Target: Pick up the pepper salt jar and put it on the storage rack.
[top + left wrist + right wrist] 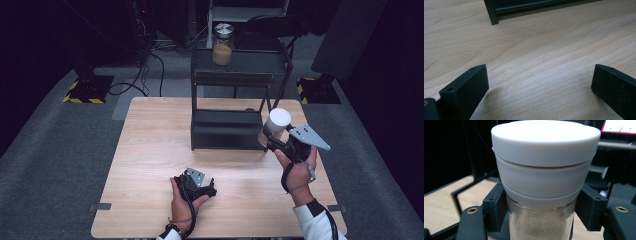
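Wooden table (150, 165) on grey carpet, dark room behind. Black two-tier rack (232, 102) stands at the table's far edge, lower shelf sitting on the tabletop, upper shelf raised above it. On the upper shelf, left of centre, a second jar (223, 44), metal lid, tan contents. Right gripper (274, 140) held above the table just right of the rack's lower shelf, grey plate on top, person's right hand (298, 172) behind it, white sleeve at the bottom edge. Its jaws pinch the jar (275, 125): in the right gripper view both black pads press the glass body just under the white lid (545, 150), jar (541, 225) upright, pale powder inside, off the table. Left gripper (207, 189) rests low over the table's near middle, well apart from the jar, left hand (182, 202) holding it. In the left gripper view its jaws are spread wide, nothing between them but bare wood, rack foot (491, 13) ahead at the top.
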Demonstrator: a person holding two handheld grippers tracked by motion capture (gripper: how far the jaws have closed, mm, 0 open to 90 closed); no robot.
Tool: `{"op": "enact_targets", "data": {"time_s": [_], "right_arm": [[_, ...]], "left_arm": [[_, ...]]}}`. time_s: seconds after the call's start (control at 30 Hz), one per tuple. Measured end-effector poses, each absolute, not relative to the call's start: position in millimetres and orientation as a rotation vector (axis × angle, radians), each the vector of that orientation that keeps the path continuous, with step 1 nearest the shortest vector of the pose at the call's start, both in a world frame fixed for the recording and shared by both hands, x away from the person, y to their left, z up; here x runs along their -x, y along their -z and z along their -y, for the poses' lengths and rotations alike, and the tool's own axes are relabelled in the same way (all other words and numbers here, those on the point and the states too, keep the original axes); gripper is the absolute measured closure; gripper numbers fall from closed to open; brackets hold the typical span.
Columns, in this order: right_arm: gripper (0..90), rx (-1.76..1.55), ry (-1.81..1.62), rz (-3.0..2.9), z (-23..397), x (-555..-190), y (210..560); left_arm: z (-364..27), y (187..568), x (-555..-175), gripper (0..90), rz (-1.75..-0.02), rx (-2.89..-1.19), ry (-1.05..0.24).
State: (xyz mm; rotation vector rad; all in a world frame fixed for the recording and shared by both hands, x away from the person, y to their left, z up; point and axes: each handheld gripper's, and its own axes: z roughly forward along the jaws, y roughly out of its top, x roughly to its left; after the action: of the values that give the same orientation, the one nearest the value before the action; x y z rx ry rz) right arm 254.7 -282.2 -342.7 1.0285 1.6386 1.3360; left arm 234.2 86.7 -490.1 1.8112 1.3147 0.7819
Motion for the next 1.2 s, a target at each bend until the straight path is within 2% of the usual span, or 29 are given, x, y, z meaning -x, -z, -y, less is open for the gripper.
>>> {"op": "enact_targets", "data": {"time_s": [1.2], "right_arm": [[33.7, -0.991, -1.349, -1.545, 249, -311, 236]], "left_arm": [[-88, 490, -235, 1.1, -1.31, -1.811, -0.777]]}}
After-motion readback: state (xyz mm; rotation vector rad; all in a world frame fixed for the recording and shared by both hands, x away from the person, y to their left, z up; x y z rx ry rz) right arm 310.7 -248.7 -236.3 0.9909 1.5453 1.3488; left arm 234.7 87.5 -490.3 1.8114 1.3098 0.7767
